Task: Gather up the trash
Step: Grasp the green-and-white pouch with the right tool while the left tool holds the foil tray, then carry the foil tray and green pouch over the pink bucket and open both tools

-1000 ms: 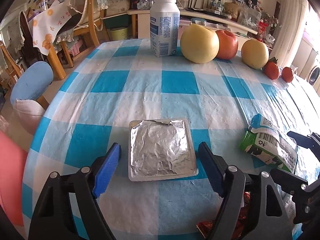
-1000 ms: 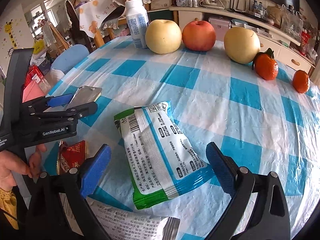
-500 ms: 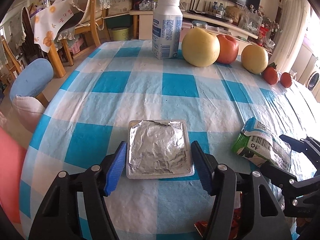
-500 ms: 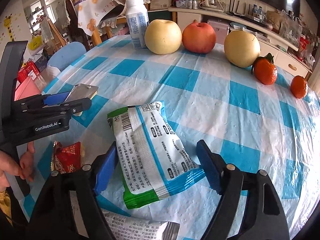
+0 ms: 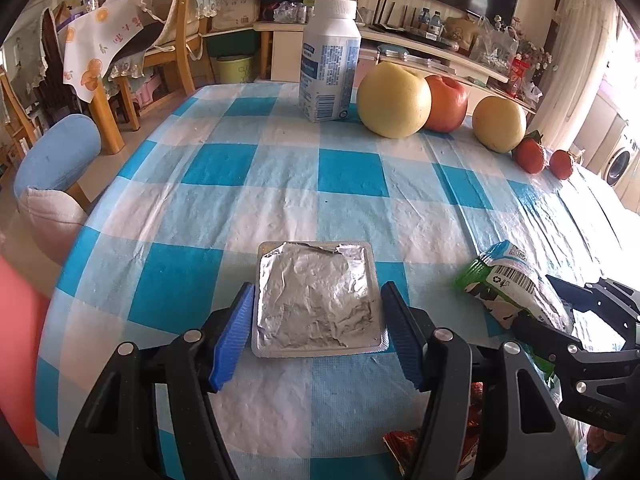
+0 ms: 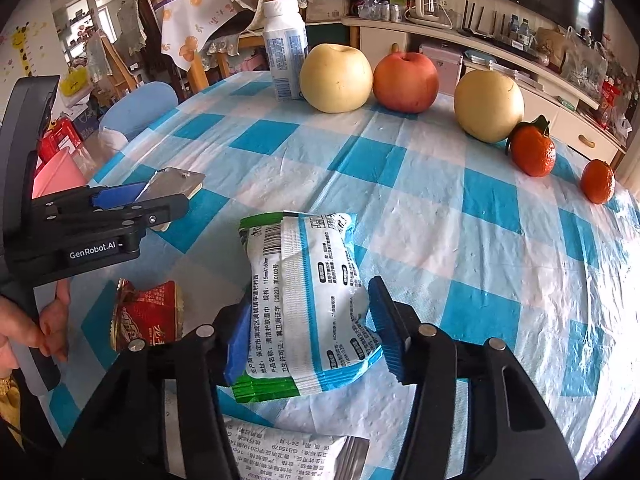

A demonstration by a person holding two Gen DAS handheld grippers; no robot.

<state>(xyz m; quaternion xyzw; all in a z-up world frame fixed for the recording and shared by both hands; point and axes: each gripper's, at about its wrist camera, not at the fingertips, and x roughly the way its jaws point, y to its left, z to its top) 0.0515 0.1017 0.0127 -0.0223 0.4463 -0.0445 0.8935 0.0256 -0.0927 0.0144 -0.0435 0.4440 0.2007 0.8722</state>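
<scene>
My left gripper (image 5: 318, 330) points steeply down at the table, its blue pads (image 5: 234, 336) set on either side of the foil-topped tray (image 5: 316, 300). The left pad lies against the tray's edge and the right pad sits at its rim, so the jaws are closed on it. My left hand (image 6: 28, 332) shows at the edge of the right wrist view, fingers wrapped around the black handle. My right gripper (image 6: 312, 338) also tilts steeply down. Its jaws are closing with the white, green and blue packet (image 6: 308, 300) between them, and both blue pads already meet the packet's sides.
</scene>
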